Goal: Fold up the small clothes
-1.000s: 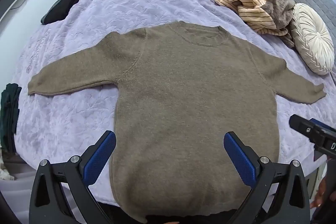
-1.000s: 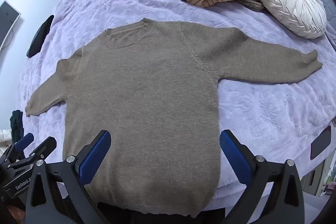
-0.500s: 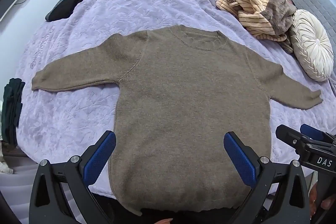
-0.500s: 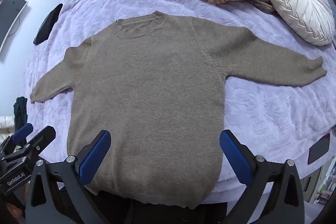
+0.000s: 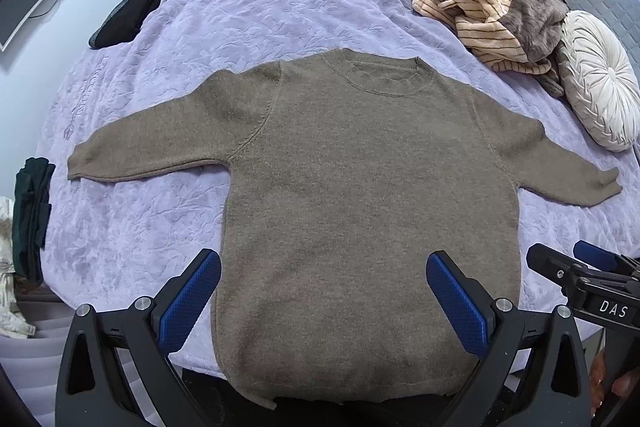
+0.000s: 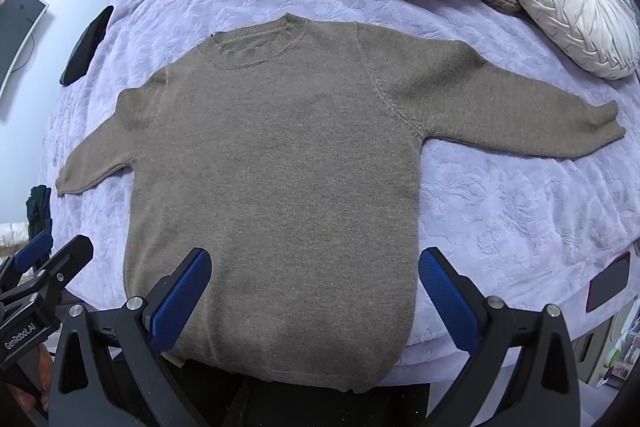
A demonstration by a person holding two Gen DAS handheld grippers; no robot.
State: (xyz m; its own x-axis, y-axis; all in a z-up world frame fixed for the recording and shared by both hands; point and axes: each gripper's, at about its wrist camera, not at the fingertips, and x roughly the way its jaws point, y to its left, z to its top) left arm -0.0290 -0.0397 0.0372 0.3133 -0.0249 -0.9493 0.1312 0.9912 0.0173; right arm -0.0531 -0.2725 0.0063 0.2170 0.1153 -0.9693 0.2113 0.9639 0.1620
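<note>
Over the last second both grippers have drawn back and up from the bed, so more of it shows and the sweater sits smaller in view; nothing is gripped and folding has not begun. The left gripper (image 5: pixel 322 297) and right gripper (image 6: pixel 314 293) hang with jaws wide apart above the hem at the bed's (image 5: pixel 132 227) near edge. The sweater (image 5: pixel 360 195) lies flat, sleeves spread, collar toward the far edge.
</note>
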